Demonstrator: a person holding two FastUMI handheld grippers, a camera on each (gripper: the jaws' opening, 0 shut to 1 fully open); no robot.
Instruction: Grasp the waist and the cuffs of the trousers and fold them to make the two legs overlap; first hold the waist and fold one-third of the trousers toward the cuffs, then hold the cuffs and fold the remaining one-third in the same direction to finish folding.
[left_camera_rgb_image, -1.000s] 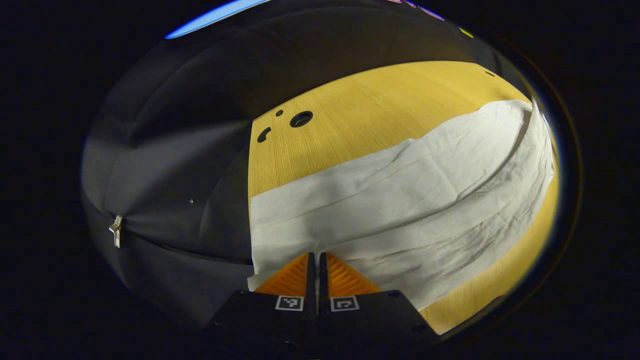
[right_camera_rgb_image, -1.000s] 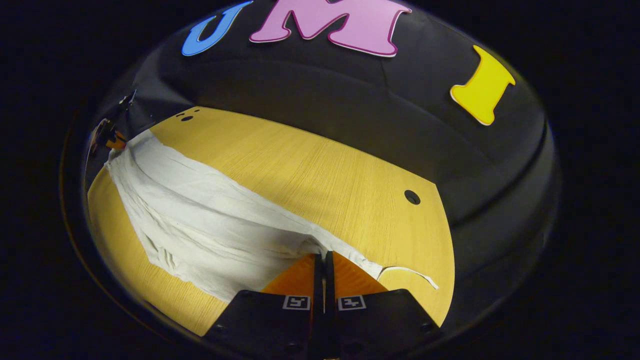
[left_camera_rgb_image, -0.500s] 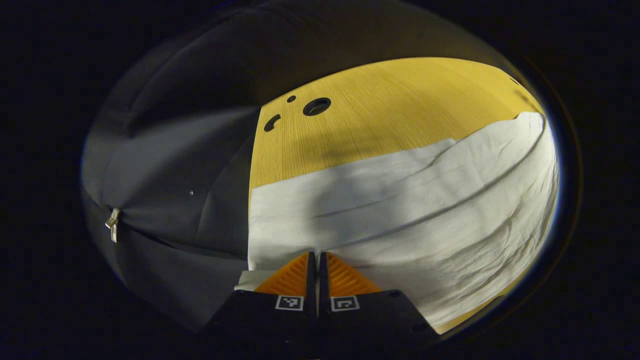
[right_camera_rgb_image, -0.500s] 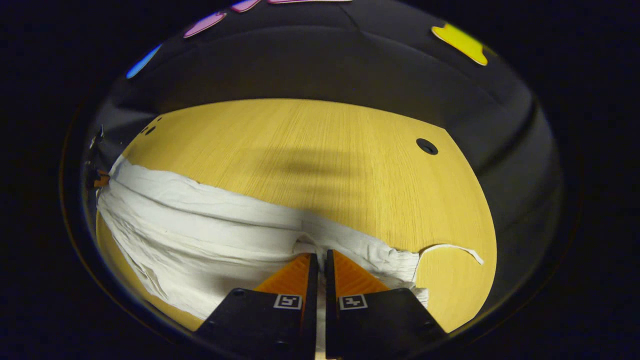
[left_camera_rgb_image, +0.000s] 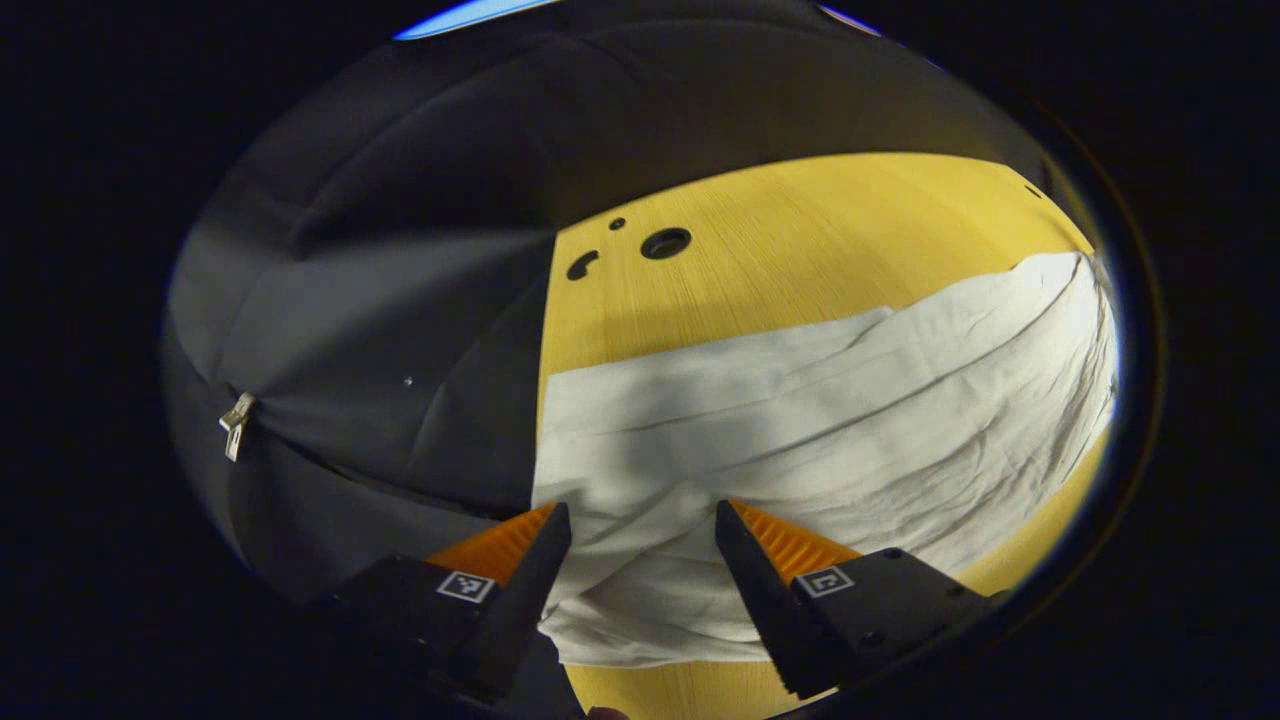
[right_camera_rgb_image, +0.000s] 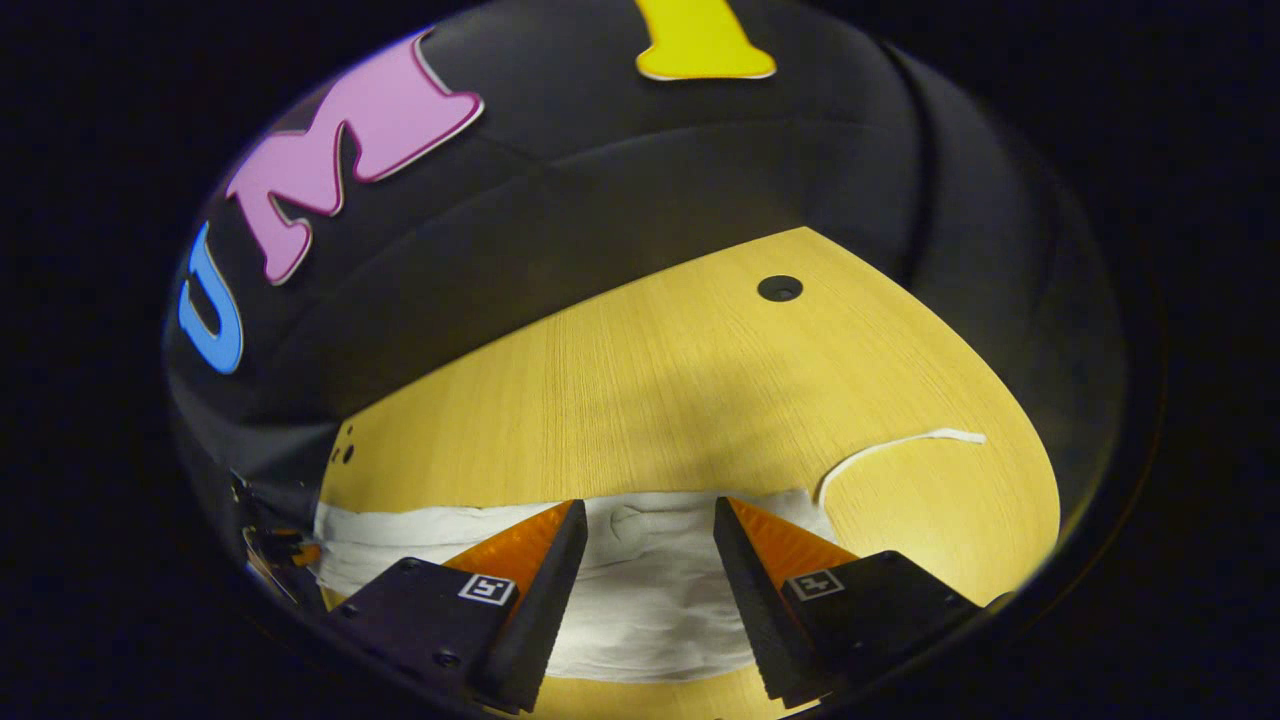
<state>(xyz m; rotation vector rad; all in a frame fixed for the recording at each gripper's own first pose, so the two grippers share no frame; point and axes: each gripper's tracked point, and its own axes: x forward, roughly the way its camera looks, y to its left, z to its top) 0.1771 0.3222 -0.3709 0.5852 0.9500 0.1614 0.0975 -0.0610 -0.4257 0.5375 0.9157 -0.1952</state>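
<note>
In the left gripper view, the left gripper (left_camera_rgb_image: 640, 525) stands with its fingers spread wide and nothing held between them, poised over the near, rumpled end of the white trousers (left_camera_rgb_image: 820, 420). The trousers lie as a long creased band across the yellow wooden table (left_camera_rgb_image: 800, 240), reaching away toward the right edge. In the right gripper view, the right gripper (right_camera_rgb_image: 645, 520) is likewise spread wide and empty above the trousers' gathered end (right_camera_rgb_image: 640, 590), from which a thin white drawstring (right_camera_rgb_image: 880, 448) curls out over the bare table (right_camera_rgb_image: 700, 400). Beyond the table hangs the black booth wall (right_camera_rgb_image: 600, 180).
</note>
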